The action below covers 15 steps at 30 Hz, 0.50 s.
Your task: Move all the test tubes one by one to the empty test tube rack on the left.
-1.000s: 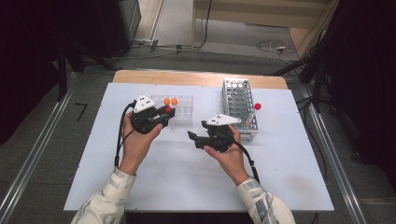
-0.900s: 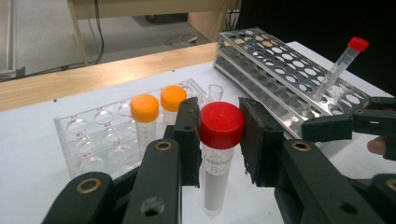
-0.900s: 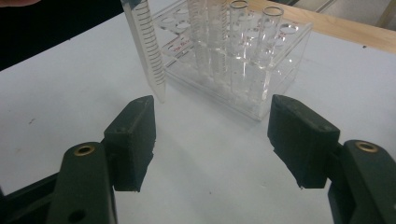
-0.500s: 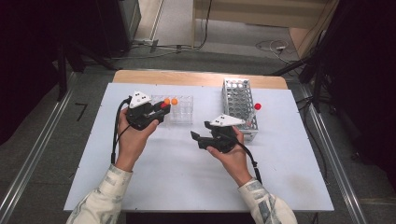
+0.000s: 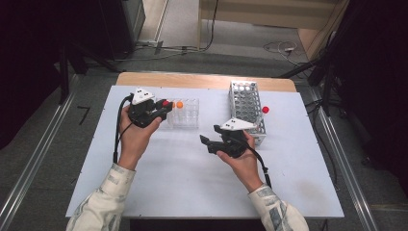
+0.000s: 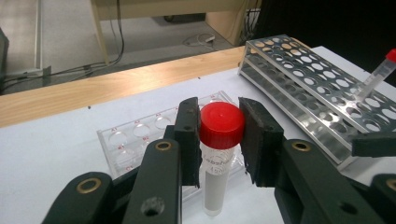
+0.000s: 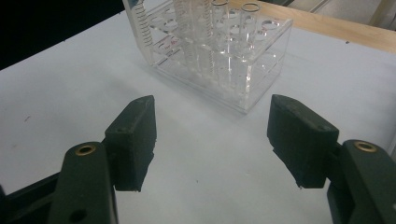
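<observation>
The left gripper [image 6: 218, 140] is clamping the upright red-capped tube [image 6: 219, 158] above the clear rack [image 6: 140, 140]; the right gripper [image 7: 212, 140] is idling wide-jawed nearby.

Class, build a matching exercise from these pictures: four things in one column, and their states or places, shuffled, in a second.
Things:
1. left gripper
2. right gripper
3. clear plastic tube rack
4. perforated metal rack

States:
A. jaws wide apart over bare table
B. by the table's right side, a red-capped tube leaning in it
C. shut on the red-capped tube
D. holds an orange-capped tube

Pairs: 1-C, 2-A, 3-D, 4-B
</observation>
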{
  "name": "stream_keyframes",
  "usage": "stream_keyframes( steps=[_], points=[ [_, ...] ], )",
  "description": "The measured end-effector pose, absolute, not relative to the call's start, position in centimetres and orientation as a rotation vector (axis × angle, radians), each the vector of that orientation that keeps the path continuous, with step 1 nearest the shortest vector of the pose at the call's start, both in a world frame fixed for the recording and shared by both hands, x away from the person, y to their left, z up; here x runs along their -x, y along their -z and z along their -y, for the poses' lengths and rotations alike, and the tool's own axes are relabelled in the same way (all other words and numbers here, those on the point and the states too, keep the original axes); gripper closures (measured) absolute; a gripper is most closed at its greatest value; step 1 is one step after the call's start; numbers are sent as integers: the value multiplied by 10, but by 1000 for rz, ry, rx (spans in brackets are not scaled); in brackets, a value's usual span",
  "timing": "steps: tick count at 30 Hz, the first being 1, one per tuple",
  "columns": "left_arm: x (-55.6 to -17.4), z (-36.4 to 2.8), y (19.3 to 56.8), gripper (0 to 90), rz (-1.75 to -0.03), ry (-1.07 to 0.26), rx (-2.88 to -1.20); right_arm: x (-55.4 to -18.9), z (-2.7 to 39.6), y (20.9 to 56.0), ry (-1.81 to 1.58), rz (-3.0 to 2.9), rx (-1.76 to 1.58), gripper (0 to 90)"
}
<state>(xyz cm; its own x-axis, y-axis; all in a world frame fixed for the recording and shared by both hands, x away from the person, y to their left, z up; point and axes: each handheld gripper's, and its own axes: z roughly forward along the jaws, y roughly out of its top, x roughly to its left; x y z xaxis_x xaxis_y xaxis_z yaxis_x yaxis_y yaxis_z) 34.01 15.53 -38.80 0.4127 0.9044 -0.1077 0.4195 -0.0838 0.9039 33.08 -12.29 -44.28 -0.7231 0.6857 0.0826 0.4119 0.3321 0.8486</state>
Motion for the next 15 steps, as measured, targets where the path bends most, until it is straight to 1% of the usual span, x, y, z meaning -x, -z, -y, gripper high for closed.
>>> stream_keyframes(
  steps=[15],
  points=[
    [-350, -166, 379, 704, -1202, -641, -1662, -331, 126, 442, -1341, -2303, -991, 313]
  ],
)
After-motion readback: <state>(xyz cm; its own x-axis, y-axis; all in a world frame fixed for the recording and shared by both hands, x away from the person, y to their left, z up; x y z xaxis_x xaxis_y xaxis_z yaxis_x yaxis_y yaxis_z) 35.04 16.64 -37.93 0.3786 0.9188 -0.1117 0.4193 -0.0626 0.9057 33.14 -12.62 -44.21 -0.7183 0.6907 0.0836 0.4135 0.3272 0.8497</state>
